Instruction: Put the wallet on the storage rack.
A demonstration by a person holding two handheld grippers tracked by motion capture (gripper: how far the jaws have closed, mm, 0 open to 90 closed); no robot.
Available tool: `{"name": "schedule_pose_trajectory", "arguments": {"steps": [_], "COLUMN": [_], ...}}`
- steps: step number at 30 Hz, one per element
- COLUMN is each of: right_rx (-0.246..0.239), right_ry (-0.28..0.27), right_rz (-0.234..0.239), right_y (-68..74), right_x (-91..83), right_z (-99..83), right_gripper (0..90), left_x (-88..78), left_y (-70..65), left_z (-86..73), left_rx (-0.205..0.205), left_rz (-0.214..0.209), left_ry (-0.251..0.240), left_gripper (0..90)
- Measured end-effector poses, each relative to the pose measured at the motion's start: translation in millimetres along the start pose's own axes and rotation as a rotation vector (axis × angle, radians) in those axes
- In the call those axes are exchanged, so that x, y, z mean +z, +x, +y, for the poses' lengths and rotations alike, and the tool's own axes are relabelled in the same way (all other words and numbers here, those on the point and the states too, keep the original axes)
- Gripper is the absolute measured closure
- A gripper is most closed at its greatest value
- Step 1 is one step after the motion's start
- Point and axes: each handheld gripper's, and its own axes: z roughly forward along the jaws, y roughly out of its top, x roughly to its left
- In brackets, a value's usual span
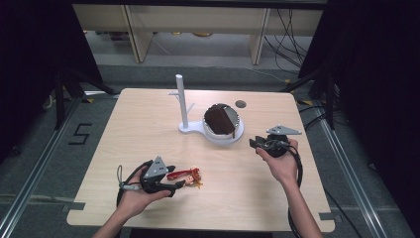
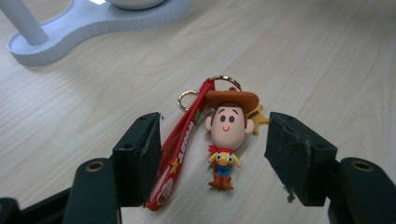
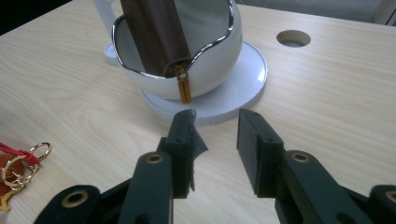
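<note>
**Keychain between left jaws, not yet gripped**

Keychain: small rubbery cowboy figure with brown hat, red wrist strap and metal rings (image 2: pixel 227 135), lying flat on the pale wooden bench (image 1: pixel 148 129) near its front edge, left of centre. Left gripper (image 2: pixel 212 154) straddles it, jaws wide apart, figure in the gap; the strap lies against the inner face of one jaw, the other jaw stands clear of the figure.

Handling, judged: light, soft, somewhat grippy figure; the strap is floppy and the rings would slide and dangle. Best hold looks to be across the figure's head or body. Pinching the strap alone would let the rest swing.

Surroundings: white stand with upright post and side pegs (image 1: pixel 181 104) sits mid-bench, joined to a white bowl with a wavy metal rim (image 3: pixel 205 70) that holds a dark brown leather pouch with a gold zip tag (image 3: pixel 159 32). Right gripper (image 3: pixel 215 140) hovers just before the bowl's base, jaws apart, empty. A round hole in the bench (image 3: pixel 293 38) lies beyond. Nothing blocks the keychain.
</note>
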Motion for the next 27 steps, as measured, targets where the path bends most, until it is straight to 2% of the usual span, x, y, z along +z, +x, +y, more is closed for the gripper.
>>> {"name": "schedule_pose_trajectory", "arguments": {"steps": [3,4,5,6,7,10,11,13,18,21,25,27], "right_rx": [0.005,0.002,0.022,0.012,0.020,0.041,0.036,0.028,0.027,0.038,0.029,0.052], "right_ry": [-0.002,-0.012,-0.006,-0.016,-0.008,-0.007,0.006,-0.004,-0.011,0.004,0.001,0.007], "right_rz": [-0.008,-0.013,-0.004,-0.012,-0.017,-0.007,-0.008,-0.006,-0.008,-0.001,-0.009,-0.008], "right_y": [-1.1,-1.6,-0.6,-1.4,-1.0,1.3,1.3,1.3,0.6,0.5,0.0,3.2], "right_x": [0.6,0.5,0.4,0.4,-0.5,0.0,-0.8,0.3,-1.2,-2.7,-3.6,-4.1], "right_z": [-0.7,-1.4,-2.2,-3.2,-4.3,-6.9,-6.9,-8.0,-7.3,-6.0,-5.4,-5.9], "right_gripper": [66.8,66.5,65.9,65.5,64.8,64.1,63.9,63.5,62.9,62.5,62.4,62.4], "left_x": [1.7,2.7,3.5,5.7,6.3,9.4,10.0,11.7,16.5,19.3,20.7,21.3], "left_y": [-0.9,-2.0,-3.1,-5.0,-5.0,-6.5,-6.5,-8.1,-6.5,-7.1,-7.7,-8.3], "left_z": [3.6,5.0,6.1,7.2,8.1,9.2,9.7,10.2,10.6,11.0,14.6,16.8], "left_rx": [0.025,0.021,0.025,0.019,0.031,0.029,0.039,0.032,0.065,0.058,0.083,0.092], "left_rz": [0.003,-0.005,-0.006,-0.020,-0.020,-0.025,-0.030,-0.030,-0.028,-0.034,-0.038,-0.035], "left_ry": [0.038,0.043,0.048,0.046,0.062,0.080,0.092,0.100,0.115,0.121,0.152,0.181], "left_gripper": [36.5,37.0,37.3,37.6,37.7,37.7,37.7,37.6,37.4,37.9,40.3,42.3]}}
